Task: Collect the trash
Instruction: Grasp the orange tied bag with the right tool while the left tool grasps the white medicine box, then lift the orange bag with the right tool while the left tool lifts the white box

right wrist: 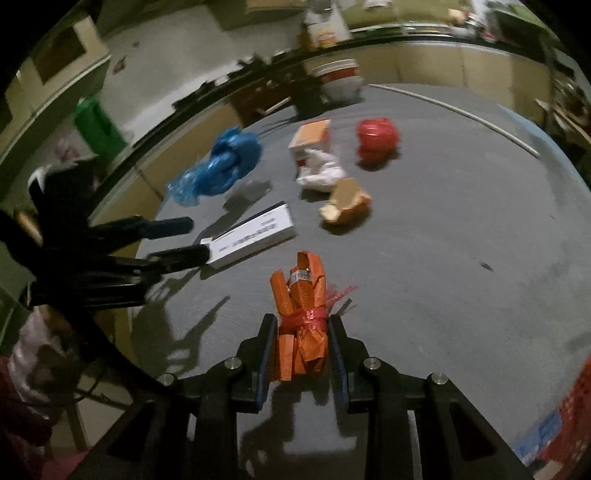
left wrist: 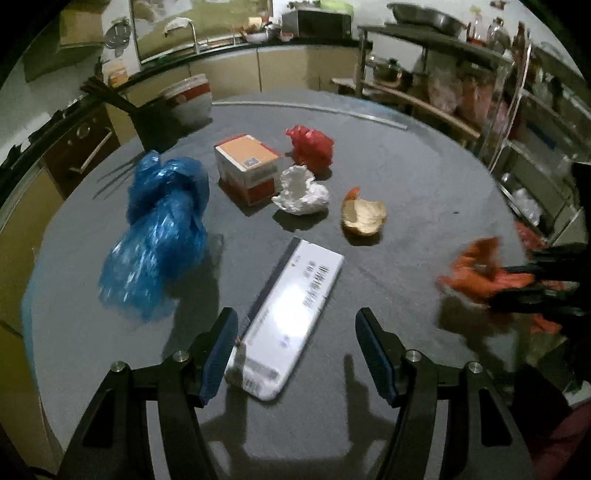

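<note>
My left gripper [left wrist: 297,325] is open, its fingers on either side of the near end of a flat white box [left wrist: 291,317] lying on the dark round table [left wrist: 424,177]. My right gripper [right wrist: 303,332] is shut on a crumpled orange wrapper [right wrist: 301,317] tied with red plastic, just above the table; it shows blurred in the left wrist view [left wrist: 476,273]. Other trash on the table: a blue plastic bag [left wrist: 159,229], an orange and white carton [left wrist: 249,166], a red bag [left wrist: 310,147], a white crumpled tissue [left wrist: 301,192] and an orange peel [left wrist: 364,216].
A kitchen counter with a sink [left wrist: 192,48] and a microwave [left wrist: 317,22] runs behind the table. A metal shelf rack [left wrist: 517,110] stands at the right. A white and red bucket [left wrist: 188,96] sits beyond the table's far edge.
</note>
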The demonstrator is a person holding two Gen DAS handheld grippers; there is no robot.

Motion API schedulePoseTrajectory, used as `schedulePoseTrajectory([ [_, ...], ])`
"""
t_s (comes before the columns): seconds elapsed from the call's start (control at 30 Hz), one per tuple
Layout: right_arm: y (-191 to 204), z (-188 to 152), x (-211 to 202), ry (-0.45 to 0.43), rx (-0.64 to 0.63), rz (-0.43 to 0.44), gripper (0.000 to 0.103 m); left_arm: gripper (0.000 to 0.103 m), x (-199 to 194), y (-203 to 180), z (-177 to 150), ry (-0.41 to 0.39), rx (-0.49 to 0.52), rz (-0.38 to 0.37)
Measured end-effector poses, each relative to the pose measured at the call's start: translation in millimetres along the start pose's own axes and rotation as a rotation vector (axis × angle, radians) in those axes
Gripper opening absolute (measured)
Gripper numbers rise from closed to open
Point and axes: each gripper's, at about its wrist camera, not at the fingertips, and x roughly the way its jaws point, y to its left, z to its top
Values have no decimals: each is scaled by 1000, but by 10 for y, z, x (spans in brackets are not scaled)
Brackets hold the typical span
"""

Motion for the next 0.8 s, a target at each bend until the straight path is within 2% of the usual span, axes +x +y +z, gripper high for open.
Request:
schedulePoseTrajectory([
  [0.13,-60,-57,-105,-18,45,22,30,67,207,109,130,76,-19,-65],
  [0.33,-86,-73,-103,-29,72,35,30,66,385,115,155,133,4,-89],
  [0.37,-90,-84,-111,-31,73,36,30,63,401,138,136,136,-11,-98],
  [0.4,-92,-90,-119,-33,73,35,30,55,409,160,125,141,-21,-105],
  [0.57,-98,-107,-174,-47,80,36,30,53,336,179,49,121,-75,-118],
  [0.8,-116,-111,-278,-90,92,16,30,49,54,-62,-84,64,-137,-58],
])
